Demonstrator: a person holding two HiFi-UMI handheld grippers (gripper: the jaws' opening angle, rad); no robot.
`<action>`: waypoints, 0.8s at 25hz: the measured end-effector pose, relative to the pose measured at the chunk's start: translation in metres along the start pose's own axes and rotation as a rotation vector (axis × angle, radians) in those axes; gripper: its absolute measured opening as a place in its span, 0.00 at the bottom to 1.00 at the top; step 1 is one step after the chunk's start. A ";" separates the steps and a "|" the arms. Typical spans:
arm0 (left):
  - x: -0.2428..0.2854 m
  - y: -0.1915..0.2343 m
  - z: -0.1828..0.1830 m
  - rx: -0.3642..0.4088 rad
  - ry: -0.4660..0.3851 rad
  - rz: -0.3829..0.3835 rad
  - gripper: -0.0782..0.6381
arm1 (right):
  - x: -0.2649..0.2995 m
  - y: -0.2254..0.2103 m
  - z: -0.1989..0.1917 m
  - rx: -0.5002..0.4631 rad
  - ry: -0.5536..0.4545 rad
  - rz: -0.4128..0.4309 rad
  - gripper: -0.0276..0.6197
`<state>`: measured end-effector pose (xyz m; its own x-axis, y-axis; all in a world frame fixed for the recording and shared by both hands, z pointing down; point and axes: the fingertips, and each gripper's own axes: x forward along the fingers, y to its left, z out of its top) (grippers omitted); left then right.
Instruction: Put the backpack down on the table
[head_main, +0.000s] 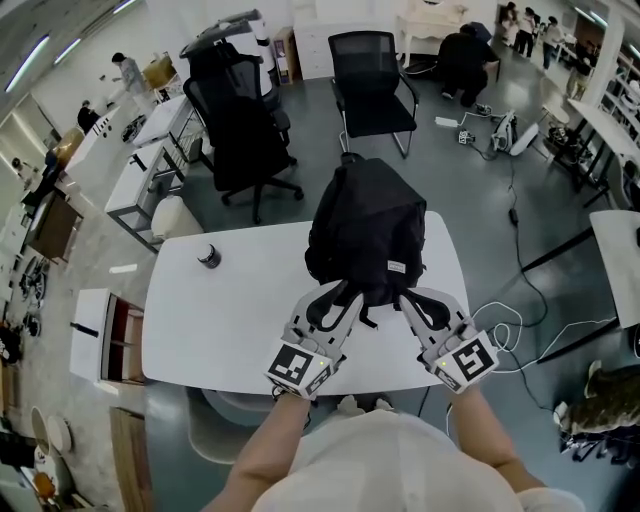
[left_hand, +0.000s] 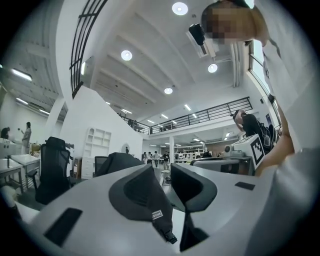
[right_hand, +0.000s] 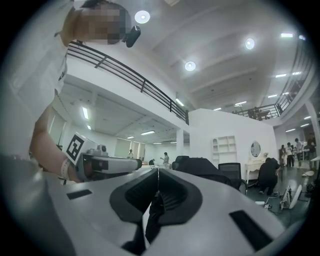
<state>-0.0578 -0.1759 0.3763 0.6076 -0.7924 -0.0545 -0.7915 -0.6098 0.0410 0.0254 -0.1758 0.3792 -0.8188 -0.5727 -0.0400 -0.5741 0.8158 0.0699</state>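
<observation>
Only the gripper views show the grips: the left gripper pinches a labelled strap, and the right gripper is closed tight on a plain strap. The head view shows the black backpack at frame centre, over the white table. Office chairs stand beyond on a grey floor.

Head view: I looked steeply down on the white rounded table.
Gripper views: faced level, close; all shared the black fabric backpack.
</observation>
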 end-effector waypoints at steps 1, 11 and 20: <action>-0.001 -0.002 0.003 -0.003 -0.007 0.000 0.28 | -0.002 -0.001 0.002 0.007 -0.005 -0.003 0.07; -0.004 -0.010 0.013 0.005 -0.015 -0.010 0.17 | -0.009 -0.007 0.014 0.006 -0.020 -0.022 0.07; -0.008 -0.007 0.003 -0.020 -0.004 -0.003 0.16 | -0.012 -0.006 0.004 0.008 0.012 -0.041 0.07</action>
<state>-0.0570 -0.1654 0.3734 0.6098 -0.7903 -0.0590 -0.7881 -0.6126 0.0604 0.0383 -0.1737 0.3750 -0.7942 -0.6069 -0.0306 -0.6075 0.7920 0.0606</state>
